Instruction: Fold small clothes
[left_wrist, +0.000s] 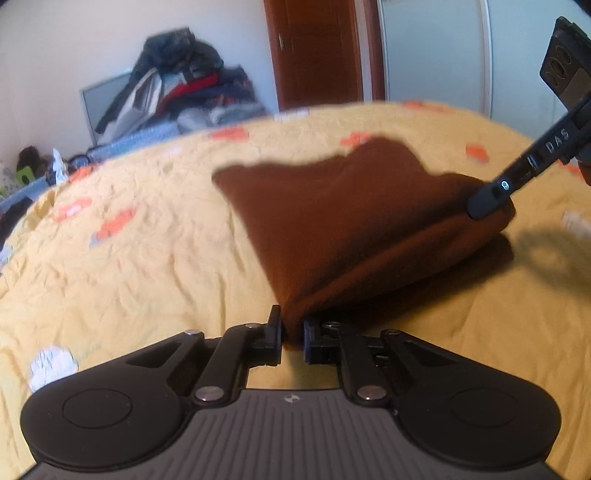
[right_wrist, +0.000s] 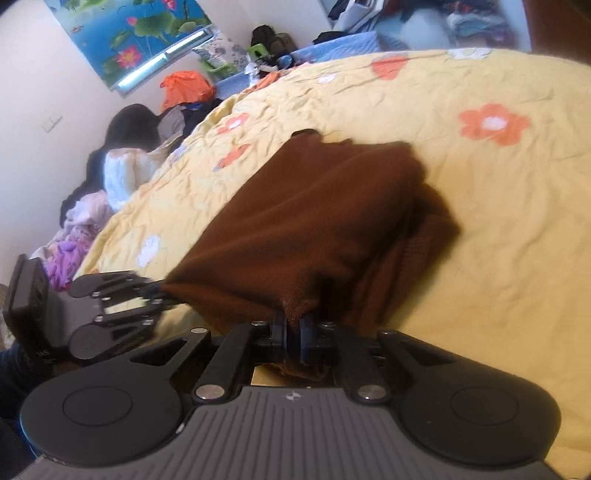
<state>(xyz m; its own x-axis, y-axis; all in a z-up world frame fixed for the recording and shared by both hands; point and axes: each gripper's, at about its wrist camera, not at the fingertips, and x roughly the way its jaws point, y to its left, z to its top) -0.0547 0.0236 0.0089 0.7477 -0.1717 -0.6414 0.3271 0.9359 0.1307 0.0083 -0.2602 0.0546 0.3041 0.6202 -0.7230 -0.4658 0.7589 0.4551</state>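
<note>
Brown cloth (left_wrist: 354, 221) on yellow flowered bed (left_wrist: 147, 258), left gripper (left_wrist: 293, 332) and right gripper (right_wrist: 293, 334) fingers each pinching a near corner, "DAS" lettering on right gripper

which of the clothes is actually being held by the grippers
The brown garment on the yellow bedspread: the left gripper and right gripper each pinch one of its corners. The clothes pile past the bed lies untouched.

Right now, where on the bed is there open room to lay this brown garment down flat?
The yellow flowered bedspread lies bare beyond and right of the brown fleece garment, and on its left. Both the left gripper and right gripper pinch it. Clothes piles crowd the bed's left edge.
</note>
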